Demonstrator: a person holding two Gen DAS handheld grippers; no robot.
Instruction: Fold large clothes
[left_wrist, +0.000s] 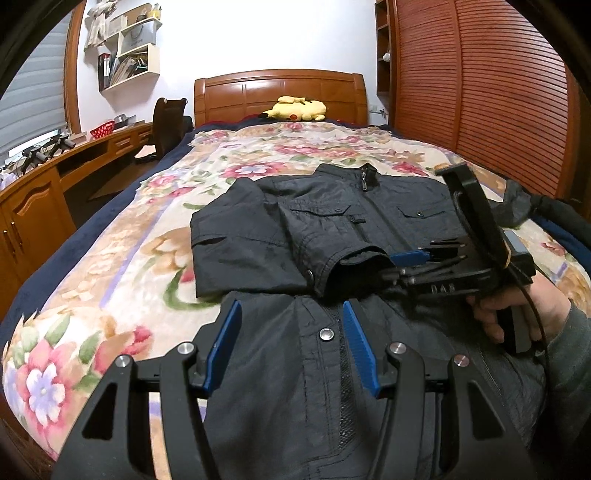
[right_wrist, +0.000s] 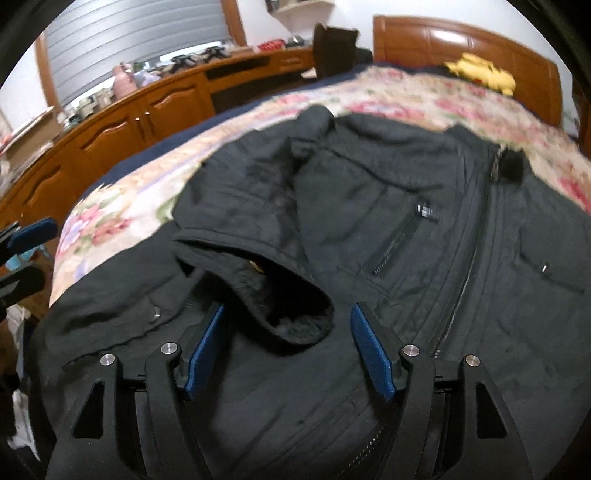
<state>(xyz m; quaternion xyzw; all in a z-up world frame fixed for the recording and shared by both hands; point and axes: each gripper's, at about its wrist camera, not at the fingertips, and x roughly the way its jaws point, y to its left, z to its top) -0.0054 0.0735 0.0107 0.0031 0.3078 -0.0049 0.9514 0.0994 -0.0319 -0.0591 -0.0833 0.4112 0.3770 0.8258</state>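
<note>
Your black jacket (left_wrist: 332, 221) lies flat on the bed (left_wrist: 110, 258), front side up, with the zip closed. One sleeve (left_wrist: 258, 236) is folded across the chest, and its cuff (right_wrist: 280, 295) gapes open near the middle. On the left, your left tool (left_wrist: 291, 343) hangs just over the bottom part of the jacket. Its blue pads are spread apart and nothing is between them. If you squeeze here, you may grab only the top layer, and the jacket can bunch up when you lift. On the right, your right tool (right_wrist: 288, 347) is spread apart too, and it pinches nothing. The open cuff sits right in front of its pads. If you push in now, a pad may slip inside the cuff and drag the sleeve out of its fold. Your right hand (left_wrist: 517, 310) holds that tool by its handle. The tool reaches in from the right side and tips down at the cuff. Your left tool also tips down, a bit less steeply.
</note>
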